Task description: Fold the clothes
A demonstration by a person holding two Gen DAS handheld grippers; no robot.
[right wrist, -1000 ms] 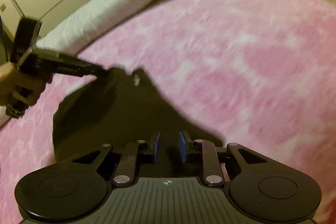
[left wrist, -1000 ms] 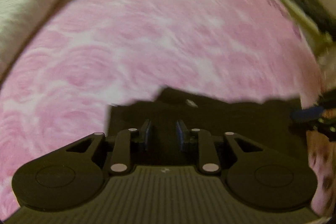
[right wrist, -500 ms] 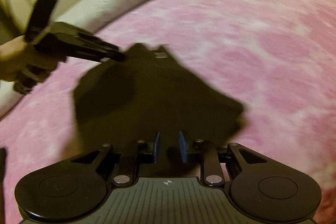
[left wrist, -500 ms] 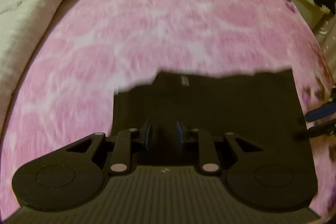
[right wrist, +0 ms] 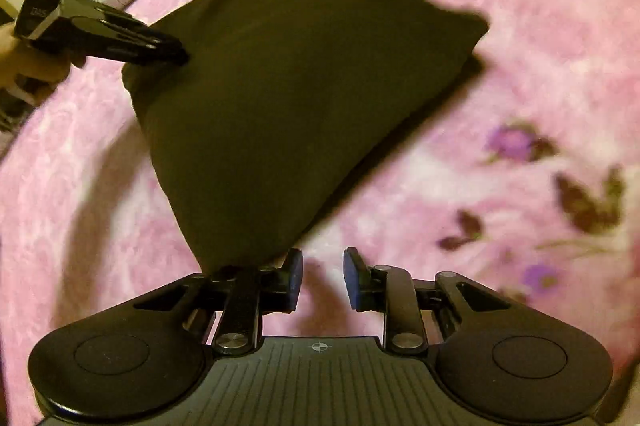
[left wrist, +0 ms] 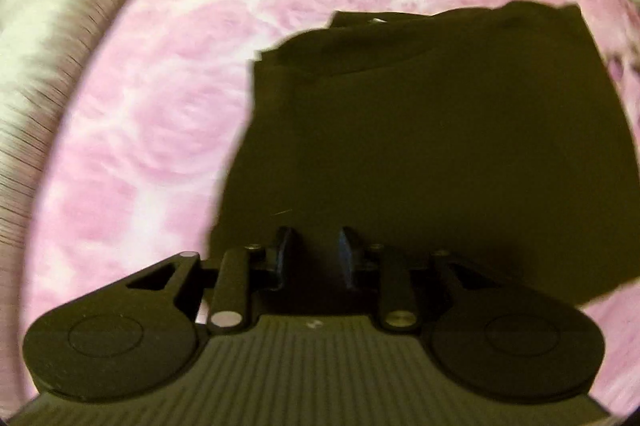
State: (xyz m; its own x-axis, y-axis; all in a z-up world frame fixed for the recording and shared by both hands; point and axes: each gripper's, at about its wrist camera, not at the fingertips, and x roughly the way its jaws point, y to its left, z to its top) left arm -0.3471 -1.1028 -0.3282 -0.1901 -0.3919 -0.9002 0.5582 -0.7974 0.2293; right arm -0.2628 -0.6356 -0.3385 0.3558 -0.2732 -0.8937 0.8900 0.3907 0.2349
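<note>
Left gripper (right wrist: 176, 52) pinches black garment (right wrist: 304, 98) corner; right gripper (right wrist: 322, 280) jaws apart, empty, over pink bed (right wrist: 520, 26).

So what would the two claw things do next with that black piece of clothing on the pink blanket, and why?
Probably the left gripper lets go and backs away. The black garment already lies doubled over on the pink blanket, the right gripper stands open and clear of it, and only the left one seems to touch an edge.

One dark garment (right wrist: 304, 98) — two claws (right wrist: 322, 278)
</note>
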